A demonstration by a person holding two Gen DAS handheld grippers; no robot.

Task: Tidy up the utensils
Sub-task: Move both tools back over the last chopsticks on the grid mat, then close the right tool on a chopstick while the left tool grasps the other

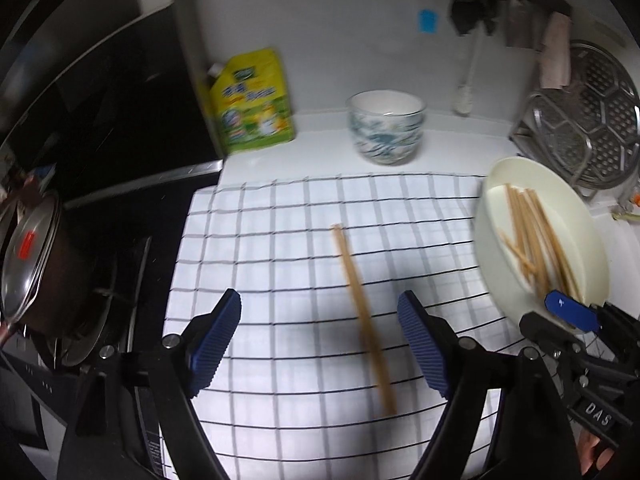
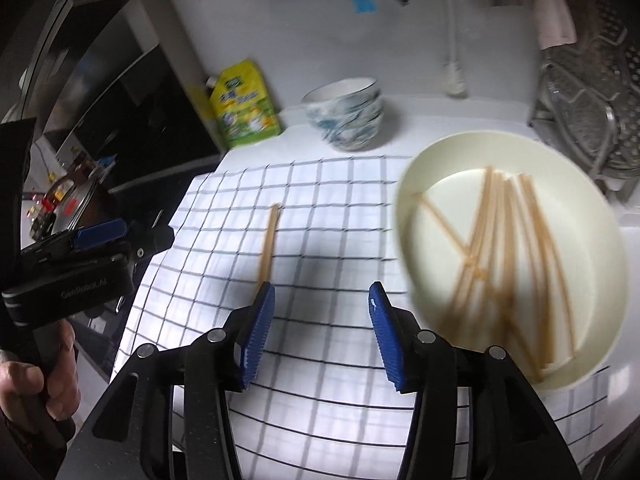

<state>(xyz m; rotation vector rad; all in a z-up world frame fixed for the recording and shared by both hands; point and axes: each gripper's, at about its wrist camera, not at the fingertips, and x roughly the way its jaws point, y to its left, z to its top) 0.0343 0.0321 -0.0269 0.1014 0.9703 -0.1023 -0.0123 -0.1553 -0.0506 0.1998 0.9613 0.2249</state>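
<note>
A pair of wooden chopsticks [image 1: 362, 312] lies on the white checked cloth [image 1: 280, 240]; it also shows in the right wrist view [image 2: 269, 240]. A cream plate [image 1: 576, 248] at the right holds several more chopsticks [image 1: 536, 240]; the plate [image 2: 440, 168] and its chopsticks [image 2: 500, 248] fill the right of the right wrist view. My left gripper [image 1: 320, 316] is open and empty above the cloth, with the loose pair between its fingers. My right gripper [image 2: 322, 304] is open and empty, just left of the plate.
A blue-patterned bowl [image 1: 386, 126] and a yellow-green pouch [image 1: 252, 100] stand at the back by the wall. A metal dish rack [image 1: 592, 120] is at the far right. A dark stove with a lidded pot [image 1: 28, 260] lies to the left.
</note>
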